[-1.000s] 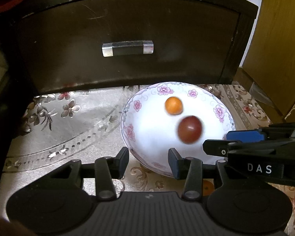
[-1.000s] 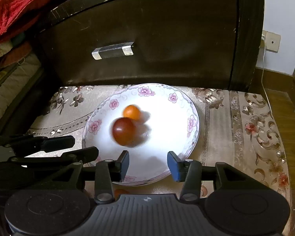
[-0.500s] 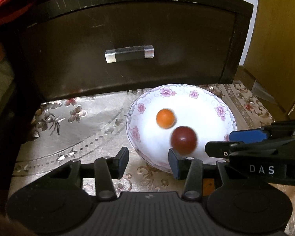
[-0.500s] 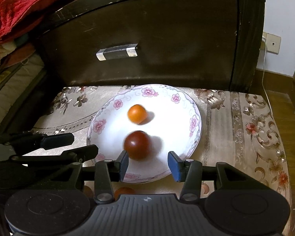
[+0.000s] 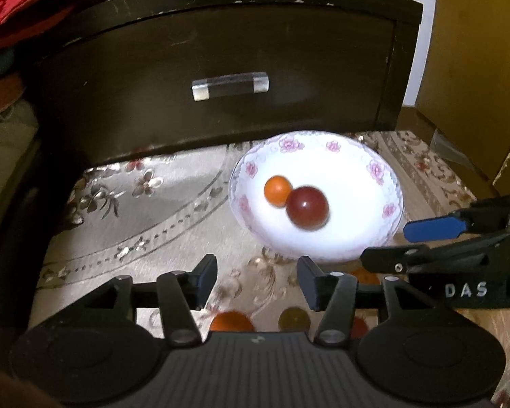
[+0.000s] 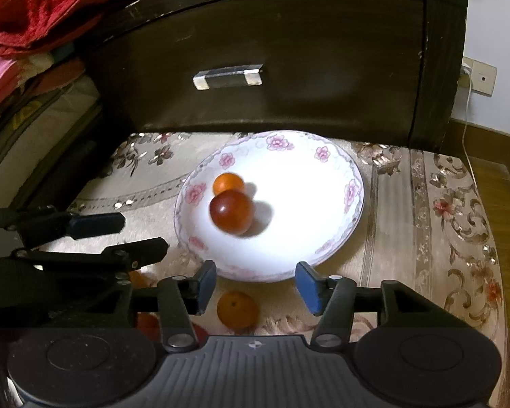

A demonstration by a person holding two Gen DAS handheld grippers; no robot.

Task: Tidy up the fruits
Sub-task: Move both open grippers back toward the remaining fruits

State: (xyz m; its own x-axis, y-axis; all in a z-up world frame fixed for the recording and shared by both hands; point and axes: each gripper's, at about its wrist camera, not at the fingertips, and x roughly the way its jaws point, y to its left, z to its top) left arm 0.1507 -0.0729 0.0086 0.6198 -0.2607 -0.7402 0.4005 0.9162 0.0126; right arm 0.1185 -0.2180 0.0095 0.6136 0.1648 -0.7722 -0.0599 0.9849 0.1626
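Floral cream cloth before a dark drawer front with clear handle; red fabric upper left. Left gripper: jaws opening, nothing between them. Centre: flowered white bowl holding small orange fruit touching dark red fruit. Right gripper: jaws opening, empty; loose orange fruit beneath, lower centre

The plate is white with pink flowers round its rim — in it lie a small orange fruit and a dark red one. Beneath spreads a beige cloth with floral scrollwork; the drawer front behind is dark brown — a red towel on top.
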